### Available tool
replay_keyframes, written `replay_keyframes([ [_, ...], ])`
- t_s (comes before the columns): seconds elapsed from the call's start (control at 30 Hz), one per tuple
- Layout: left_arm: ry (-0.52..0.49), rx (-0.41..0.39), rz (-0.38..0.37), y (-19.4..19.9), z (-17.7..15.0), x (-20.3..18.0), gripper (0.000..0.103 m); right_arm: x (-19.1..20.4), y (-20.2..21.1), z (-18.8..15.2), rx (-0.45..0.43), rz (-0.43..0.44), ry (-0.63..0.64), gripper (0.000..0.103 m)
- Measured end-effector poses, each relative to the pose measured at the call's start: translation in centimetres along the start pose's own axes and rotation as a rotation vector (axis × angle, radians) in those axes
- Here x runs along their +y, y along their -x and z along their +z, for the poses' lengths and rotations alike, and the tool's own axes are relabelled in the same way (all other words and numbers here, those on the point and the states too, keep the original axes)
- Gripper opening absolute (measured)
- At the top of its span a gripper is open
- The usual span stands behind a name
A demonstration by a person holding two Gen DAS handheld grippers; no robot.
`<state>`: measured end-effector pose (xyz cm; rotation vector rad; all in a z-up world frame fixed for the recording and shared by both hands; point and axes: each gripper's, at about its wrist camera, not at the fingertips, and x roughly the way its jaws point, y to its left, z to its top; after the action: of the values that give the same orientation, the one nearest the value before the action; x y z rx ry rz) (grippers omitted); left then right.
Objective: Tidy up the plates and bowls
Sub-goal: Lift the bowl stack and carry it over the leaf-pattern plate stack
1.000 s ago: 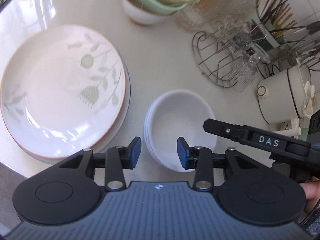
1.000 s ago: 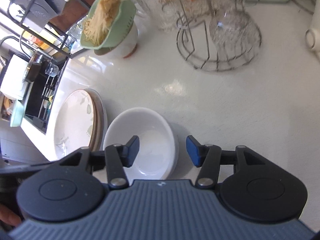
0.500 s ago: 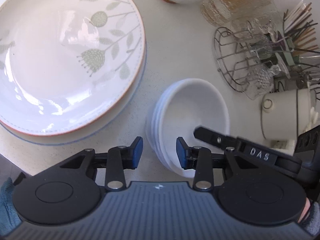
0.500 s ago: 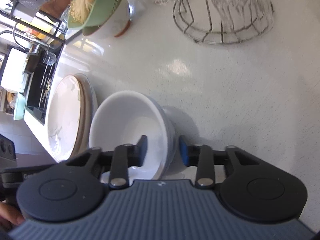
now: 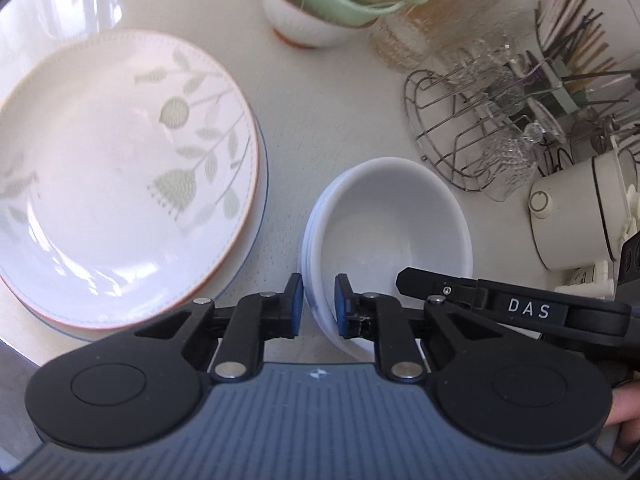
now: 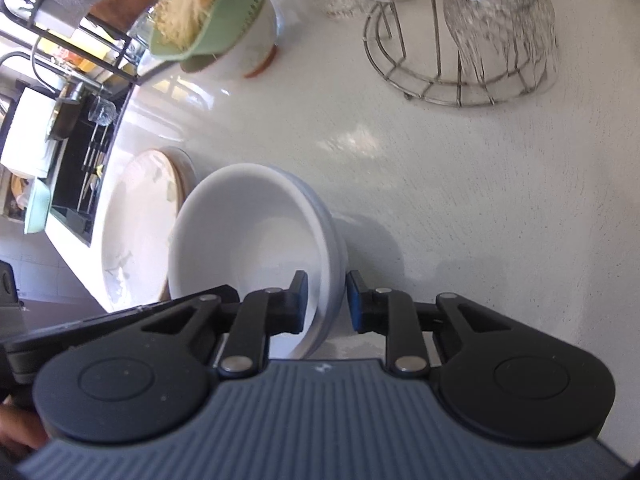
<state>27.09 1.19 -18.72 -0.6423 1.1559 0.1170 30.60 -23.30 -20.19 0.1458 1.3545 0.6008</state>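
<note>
Bowls (image 5: 394, 216) stacked, opposite rims pinched by left gripper (image 5: 318, 300) and right gripper (image 6: 326, 300).

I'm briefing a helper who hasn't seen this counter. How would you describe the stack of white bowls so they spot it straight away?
Start at the big floral-patterned plate on the pale countertop. Beside it, towards the round wire glass rack, sits the stack of plain white bowls. It alone is deep, undecorated and empty, with a gripper clamped on each side of its rim.
</note>
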Motion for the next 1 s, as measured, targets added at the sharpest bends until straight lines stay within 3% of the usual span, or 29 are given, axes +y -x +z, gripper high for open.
replay_keyframes([
  [0.57,-0.036,-0.07,-0.066,6.5,3.0,4.5,0.02,7.1,1.9,-0.7,-0.154,0.026,-0.038,0.024],
  [1.0,0.013,-0.089,-0.085,9.3,4.4,11.1,0.02,12.8,-1.3,-1.4,-0.154,0.037,-0.038,0.024],
])
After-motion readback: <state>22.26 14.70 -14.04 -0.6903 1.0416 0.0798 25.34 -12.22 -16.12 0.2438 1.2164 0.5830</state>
